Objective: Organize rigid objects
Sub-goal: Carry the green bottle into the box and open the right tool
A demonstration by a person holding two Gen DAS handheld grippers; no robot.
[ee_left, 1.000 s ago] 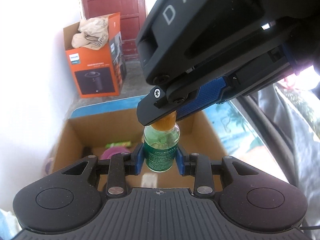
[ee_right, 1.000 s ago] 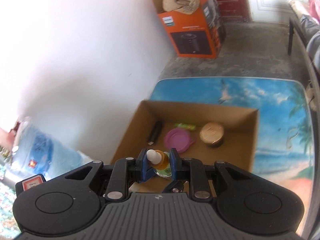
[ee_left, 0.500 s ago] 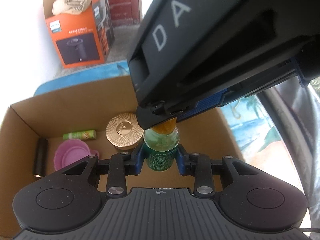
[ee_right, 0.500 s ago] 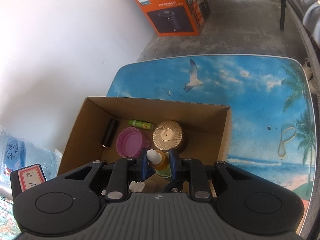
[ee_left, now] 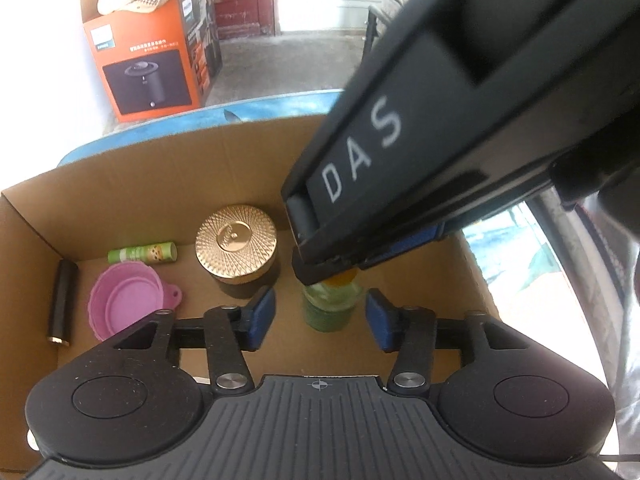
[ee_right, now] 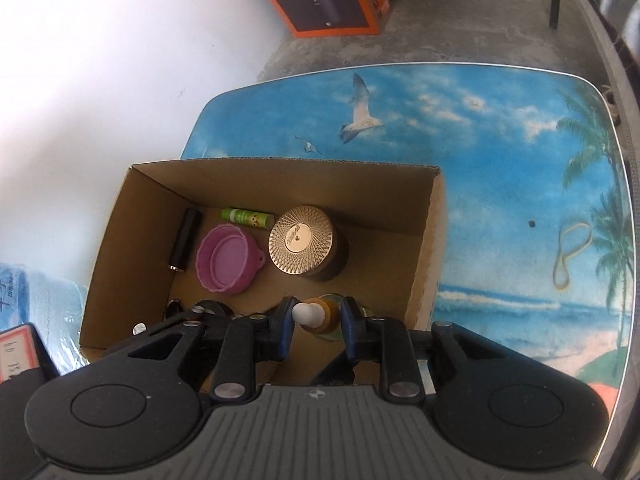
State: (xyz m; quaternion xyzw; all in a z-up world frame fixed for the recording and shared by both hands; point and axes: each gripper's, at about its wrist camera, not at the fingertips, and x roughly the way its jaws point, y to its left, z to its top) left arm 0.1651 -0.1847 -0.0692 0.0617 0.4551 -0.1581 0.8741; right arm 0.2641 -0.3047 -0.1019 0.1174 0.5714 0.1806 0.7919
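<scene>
Bottle (ee_left: 330,306): in the left wrist view, it is standing upright on the floor of the cardboard box (ee_left: 120,200), beside the gold-lidded jar (ee_left: 236,240).
Left gripper (ee_left: 320,316): its jaws are being opened, clear of the bottle between them.
Right gripper (ee_right: 316,320): in the right wrist view, its jaws are being opened around the bottle's neck, gaps showing.
</scene>
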